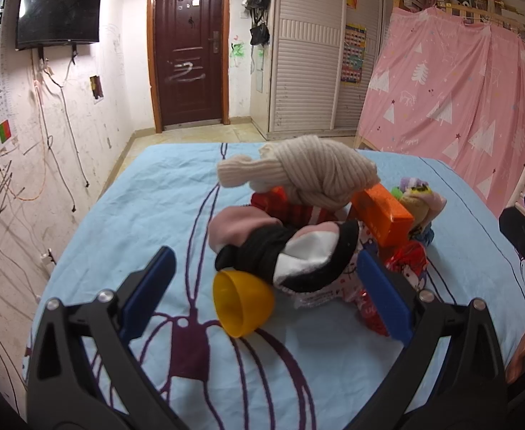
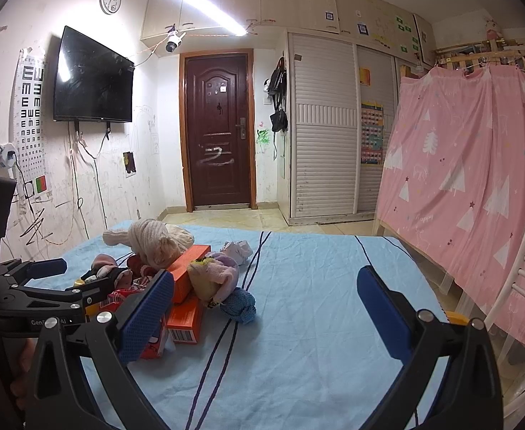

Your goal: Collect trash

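A pile of clutter lies on the light blue sheet (image 1: 148, 193). In the left wrist view it holds a yellow plastic cup (image 1: 242, 302) on its side, a black-white-pink sock bundle (image 1: 284, 251), a knotted beige sock (image 1: 305, 172), an orange box (image 1: 384, 213) and red wrappers (image 1: 405, 261). My left gripper (image 1: 266, 292) is open, with the cup and sock bundle between its fingers. In the right wrist view the pile sits at the left: orange boxes (image 2: 185, 317), a crumpled white paper (image 2: 239, 249), a blue sock ball (image 2: 241, 306). My right gripper (image 2: 266, 313) is open and empty.
The left gripper (image 2: 33, 276) shows at the left of the right wrist view. A pink curtain (image 2: 477, 165) hangs along the right side, with a white chair (image 2: 524, 286) beside it. A dark door (image 2: 219, 132) and a wall TV (image 2: 90, 79) stand beyond the sheet.
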Tool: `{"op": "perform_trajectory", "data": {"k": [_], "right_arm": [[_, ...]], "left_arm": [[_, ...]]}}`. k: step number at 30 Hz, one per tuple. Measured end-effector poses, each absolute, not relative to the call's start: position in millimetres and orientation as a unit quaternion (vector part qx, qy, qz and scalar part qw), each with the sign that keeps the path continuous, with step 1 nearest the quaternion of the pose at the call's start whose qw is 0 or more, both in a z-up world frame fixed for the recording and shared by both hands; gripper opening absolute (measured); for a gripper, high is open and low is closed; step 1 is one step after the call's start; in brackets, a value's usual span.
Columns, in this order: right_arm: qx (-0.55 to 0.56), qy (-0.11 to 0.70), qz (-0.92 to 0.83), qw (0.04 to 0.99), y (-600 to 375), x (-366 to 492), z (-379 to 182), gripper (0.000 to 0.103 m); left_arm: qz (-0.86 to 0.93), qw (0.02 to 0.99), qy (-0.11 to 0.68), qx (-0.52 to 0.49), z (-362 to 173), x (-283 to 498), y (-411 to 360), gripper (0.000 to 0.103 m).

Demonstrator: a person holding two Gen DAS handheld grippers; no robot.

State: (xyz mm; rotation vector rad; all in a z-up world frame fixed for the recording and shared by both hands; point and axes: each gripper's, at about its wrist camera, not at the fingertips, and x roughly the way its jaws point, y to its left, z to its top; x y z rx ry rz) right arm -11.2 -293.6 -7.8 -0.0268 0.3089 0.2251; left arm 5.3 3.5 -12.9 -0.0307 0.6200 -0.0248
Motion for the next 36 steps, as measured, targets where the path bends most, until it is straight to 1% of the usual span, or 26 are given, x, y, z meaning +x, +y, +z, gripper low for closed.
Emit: {"op": "perform_trajectory", "data": {"k": [30, 36], "right_arm": [[-0.015, 0.156, 0.113, 0.981, -292.6, -10.8, -8.4, 0.095], [0.003, 0.198, 0.144, 0.970, -297.5, 3.9, -11.1, 0.095]], "left_arm": [[-0.012, 0.951, 0.309, -0.017, -13.6, 6.1, 4.1, 0.097], [-0.013, 0.945, 0.326, -0.016, -10.0, 9.3, 16.2, 0.097]]}}
